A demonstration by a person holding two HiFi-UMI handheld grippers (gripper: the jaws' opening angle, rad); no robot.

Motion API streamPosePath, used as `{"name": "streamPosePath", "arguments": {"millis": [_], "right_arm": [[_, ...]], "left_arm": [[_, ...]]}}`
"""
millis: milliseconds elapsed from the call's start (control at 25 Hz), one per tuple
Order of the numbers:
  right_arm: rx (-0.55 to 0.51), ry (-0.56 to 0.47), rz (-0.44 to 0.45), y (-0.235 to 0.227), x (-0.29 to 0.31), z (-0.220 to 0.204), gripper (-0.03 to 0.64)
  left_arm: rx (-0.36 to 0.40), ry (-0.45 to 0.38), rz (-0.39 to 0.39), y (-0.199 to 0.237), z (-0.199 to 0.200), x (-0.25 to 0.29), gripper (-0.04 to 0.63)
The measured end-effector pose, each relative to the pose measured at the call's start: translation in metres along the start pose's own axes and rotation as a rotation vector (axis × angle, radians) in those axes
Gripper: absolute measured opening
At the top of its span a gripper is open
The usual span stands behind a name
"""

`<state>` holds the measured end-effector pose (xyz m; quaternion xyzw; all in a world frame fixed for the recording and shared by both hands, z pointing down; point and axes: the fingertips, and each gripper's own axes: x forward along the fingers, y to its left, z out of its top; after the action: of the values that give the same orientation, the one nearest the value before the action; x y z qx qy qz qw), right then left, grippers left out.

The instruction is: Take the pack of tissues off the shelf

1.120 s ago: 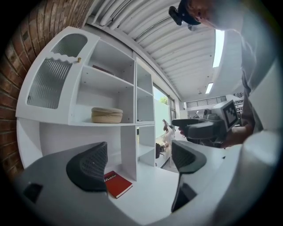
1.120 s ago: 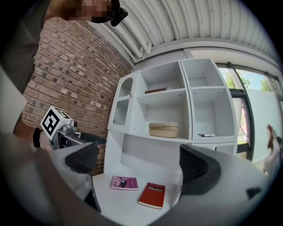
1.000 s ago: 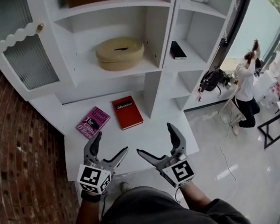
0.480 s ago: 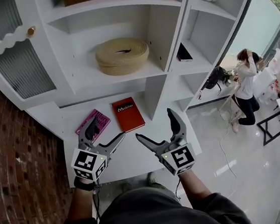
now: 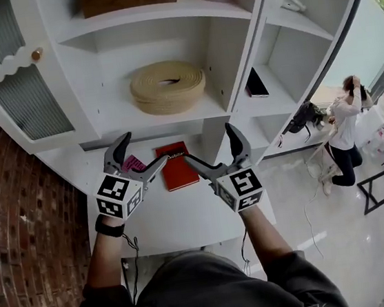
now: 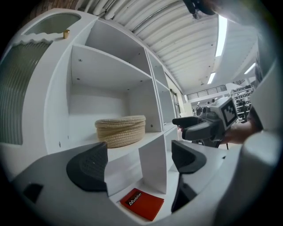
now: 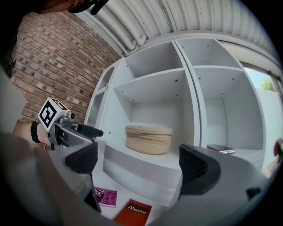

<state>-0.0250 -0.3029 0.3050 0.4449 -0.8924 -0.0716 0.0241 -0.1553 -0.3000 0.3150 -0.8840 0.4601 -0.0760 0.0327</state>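
The tissue pack (image 5: 168,86) is a round beige woven holder with a slot on top. It sits on the middle shelf of the white cabinet, and also shows in the left gripper view (image 6: 120,130) and the right gripper view (image 7: 148,138). My left gripper (image 5: 146,148) is held up below and in front of it, open, with nothing between its jaws (image 6: 138,161). Beside it, my right gripper (image 5: 208,143) is at the same height, also open and empty (image 7: 139,163). Neither gripper touches the holder.
A red book (image 5: 178,168) and a pink book (image 5: 132,164) lie on the lower counter, partly behind the grippers. A dark flat device (image 5: 256,82) lies on the right-hand shelf. A ribbed-glass door (image 5: 17,87) and brick wall (image 5: 20,226) are at left. A person (image 5: 345,130) stands far right.
Both grippers have risen from low over the counter's front edge to just below the holder's shelf, still open. The cabinet looks nearer.
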Motion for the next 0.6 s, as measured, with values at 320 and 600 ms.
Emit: {"name": "streamPosePath", "arguments": {"millis": [320,600], "right_arm": [[0.000,0.028,0.029,-0.036,0.057,0.003,0.575],[0.020,0.064,0.039,-0.053,0.097,0.008,0.565]], "left_arm": [[0.023,0.059,0.043,0.039,0.014,0.047,0.453],[0.001,0.090,0.064,0.068,0.026,0.074,0.453]]}}
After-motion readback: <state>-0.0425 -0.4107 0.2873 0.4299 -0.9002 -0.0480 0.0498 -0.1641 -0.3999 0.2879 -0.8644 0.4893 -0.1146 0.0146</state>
